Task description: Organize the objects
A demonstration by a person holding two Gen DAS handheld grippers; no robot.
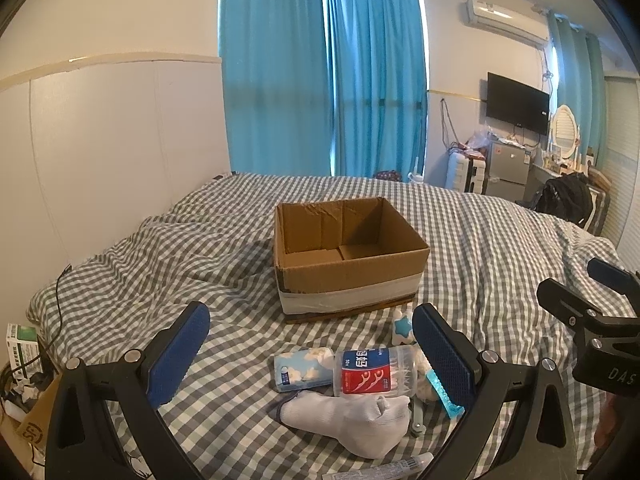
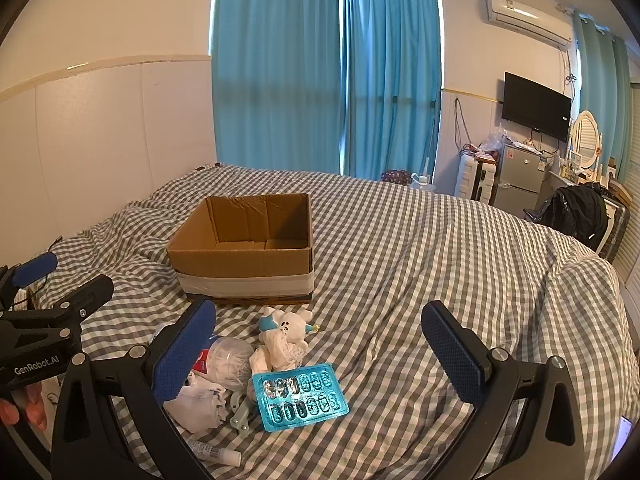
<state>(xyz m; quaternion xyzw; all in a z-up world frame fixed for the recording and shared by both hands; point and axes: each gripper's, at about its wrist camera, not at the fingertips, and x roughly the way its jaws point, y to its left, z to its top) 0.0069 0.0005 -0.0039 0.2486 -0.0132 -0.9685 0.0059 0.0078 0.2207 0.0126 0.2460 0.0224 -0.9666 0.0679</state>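
An open, empty cardboard box (image 1: 348,256) (image 2: 244,248) stands on the checked bed. In front of it lies a small pile: a clear tub with a red and blue label (image 1: 370,370) (image 2: 224,360), a tissue pack (image 1: 302,368), a white sock (image 1: 352,414) (image 2: 198,404), a white plush toy (image 2: 286,330), a blue blister tray (image 2: 300,396) and a small tube (image 2: 214,452). My left gripper (image 1: 316,356) is open above the pile. My right gripper (image 2: 320,356) is open over the tray and toy. Both are empty.
A white headboard wall (image 1: 100,160) runs along the left. Boxes and cables (image 1: 24,364) sit beside the bed at the left. Blue curtains (image 1: 320,80), a fridge (image 2: 520,180), a TV (image 2: 536,106) and a chair with a black bag (image 2: 576,212) stand beyond the bed.
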